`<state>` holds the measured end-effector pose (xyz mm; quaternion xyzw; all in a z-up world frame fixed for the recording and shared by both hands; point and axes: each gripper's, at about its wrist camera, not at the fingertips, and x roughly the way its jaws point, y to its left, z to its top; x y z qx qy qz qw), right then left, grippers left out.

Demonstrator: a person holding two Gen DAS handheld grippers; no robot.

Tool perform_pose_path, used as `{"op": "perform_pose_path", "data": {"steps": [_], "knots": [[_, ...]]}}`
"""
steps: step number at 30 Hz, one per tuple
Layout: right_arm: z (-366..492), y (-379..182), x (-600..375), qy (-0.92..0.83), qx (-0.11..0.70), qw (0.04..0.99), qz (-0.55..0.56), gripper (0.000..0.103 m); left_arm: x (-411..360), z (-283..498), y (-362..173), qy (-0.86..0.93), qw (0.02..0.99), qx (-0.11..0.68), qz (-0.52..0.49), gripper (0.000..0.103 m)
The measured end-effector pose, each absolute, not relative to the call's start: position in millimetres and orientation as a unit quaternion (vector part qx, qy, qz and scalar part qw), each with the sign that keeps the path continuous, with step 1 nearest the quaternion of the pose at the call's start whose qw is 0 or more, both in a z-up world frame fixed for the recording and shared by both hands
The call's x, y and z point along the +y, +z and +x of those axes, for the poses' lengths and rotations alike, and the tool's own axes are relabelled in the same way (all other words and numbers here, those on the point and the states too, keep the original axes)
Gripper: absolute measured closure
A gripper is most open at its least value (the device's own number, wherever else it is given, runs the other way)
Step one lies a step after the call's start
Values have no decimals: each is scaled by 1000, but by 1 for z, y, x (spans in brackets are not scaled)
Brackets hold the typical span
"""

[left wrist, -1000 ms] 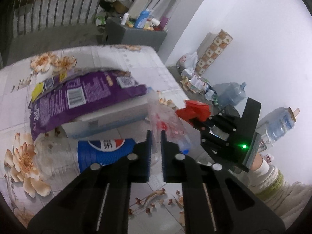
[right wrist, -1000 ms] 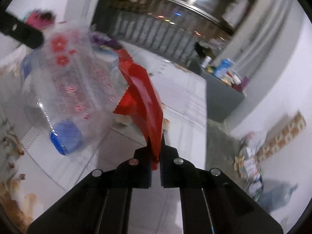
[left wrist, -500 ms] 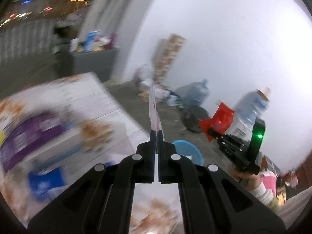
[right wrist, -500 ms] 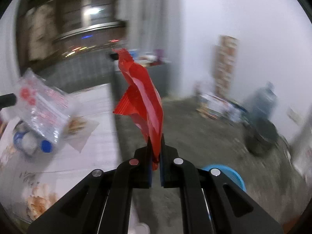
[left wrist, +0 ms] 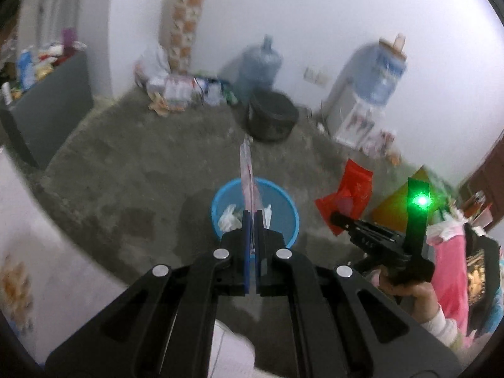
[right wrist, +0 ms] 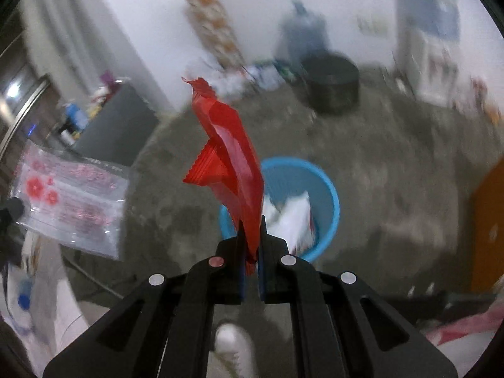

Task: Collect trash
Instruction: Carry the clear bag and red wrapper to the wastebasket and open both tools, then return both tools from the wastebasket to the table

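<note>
My left gripper (left wrist: 251,217) is shut on a clear plastic bag with red flower print (left wrist: 247,170), seen edge-on here and flat at the left of the right wrist view (right wrist: 71,197). My right gripper (right wrist: 251,225) is shut on a crumpled red wrapper (right wrist: 231,157); the same gripper (left wrist: 335,219) and wrapper (left wrist: 349,193) show at the right of the left wrist view. A blue bucket (left wrist: 285,198) with white trash inside stands on the floor right beyond both grippers (right wrist: 327,198).
Concrete floor all around. A black round tub (left wrist: 271,119), a large water jug (left wrist: 260,66) and a water dispenser (left wrist: 367,94) stand along the white wall. A litter pile (left wrist: 176,89) lies by the wall. The table edge (left wrist: 37,252) is at lower left.
Both grippers swung away from the table with the bag and the red wrapper, and now point down at the blue bucket on the floor. Both grips stayed shut.
</note>
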<state>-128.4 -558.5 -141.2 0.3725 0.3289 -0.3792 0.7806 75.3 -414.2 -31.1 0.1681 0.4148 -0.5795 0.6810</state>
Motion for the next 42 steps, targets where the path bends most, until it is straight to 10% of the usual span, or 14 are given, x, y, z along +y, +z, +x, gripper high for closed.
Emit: {"op": "perform_pose_path", "data": {"steps": [14, 18, 23, 42], "knots": [[-88, -262, -637, -304, 349, 715, 524, 97, -597, 80, -173, -530, 644, 460, 305, 101], [-67, -302, -657, -299, 373, 693, 540, 93, -622, 89, -214, -513, 637, 475, 324, 75], [-53, -344, -671, -294, 414, 664, 548, 55, -628, 97, -238, -504, 630, 507, 303, 64], [-92, -212, -620, -342, 306, 730, 506, 43, -534, 80, -87, -550, 694, 407, 223, 45]]}}
